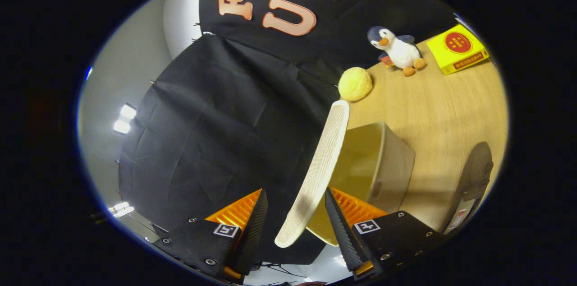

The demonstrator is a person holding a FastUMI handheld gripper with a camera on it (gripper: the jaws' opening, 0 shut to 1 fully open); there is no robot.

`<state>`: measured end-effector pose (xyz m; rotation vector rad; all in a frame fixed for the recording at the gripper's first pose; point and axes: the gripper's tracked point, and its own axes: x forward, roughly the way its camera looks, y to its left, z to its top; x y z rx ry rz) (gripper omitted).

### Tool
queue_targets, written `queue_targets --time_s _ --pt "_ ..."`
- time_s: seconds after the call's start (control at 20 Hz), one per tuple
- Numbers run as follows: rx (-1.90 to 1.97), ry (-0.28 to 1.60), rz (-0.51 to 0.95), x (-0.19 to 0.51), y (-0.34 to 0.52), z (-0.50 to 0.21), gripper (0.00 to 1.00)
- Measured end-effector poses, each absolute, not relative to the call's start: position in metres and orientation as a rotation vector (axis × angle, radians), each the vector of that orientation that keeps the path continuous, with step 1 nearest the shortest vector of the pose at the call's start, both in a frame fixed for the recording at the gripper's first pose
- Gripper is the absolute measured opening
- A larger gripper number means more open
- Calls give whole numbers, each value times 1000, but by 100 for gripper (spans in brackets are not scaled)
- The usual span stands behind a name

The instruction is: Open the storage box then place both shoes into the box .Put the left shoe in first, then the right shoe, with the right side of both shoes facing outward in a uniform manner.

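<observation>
Wooden table (441,105) carries the box (383,159) just ahead. Gripper (295,218) gapes wide around the raised lid (322,164), gripping nothing; swing it fully back before fetching the shoe (473,182).

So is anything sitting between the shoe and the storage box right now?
Nothing visible. Only bare table lies between the dark shoe and the storage box. The box's raised lid stands on the side away from the shoe, between the open gripper's fingers, not clamped.
</observation>
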<state>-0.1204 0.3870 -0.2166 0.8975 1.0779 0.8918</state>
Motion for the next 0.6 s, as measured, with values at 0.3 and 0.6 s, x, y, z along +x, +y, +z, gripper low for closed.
queue_targets --time_s 0.3,0.6 --pt "772 1020 1002 -126 440 -181 61" --pt "721 998 1022 -116 497 -164 31"
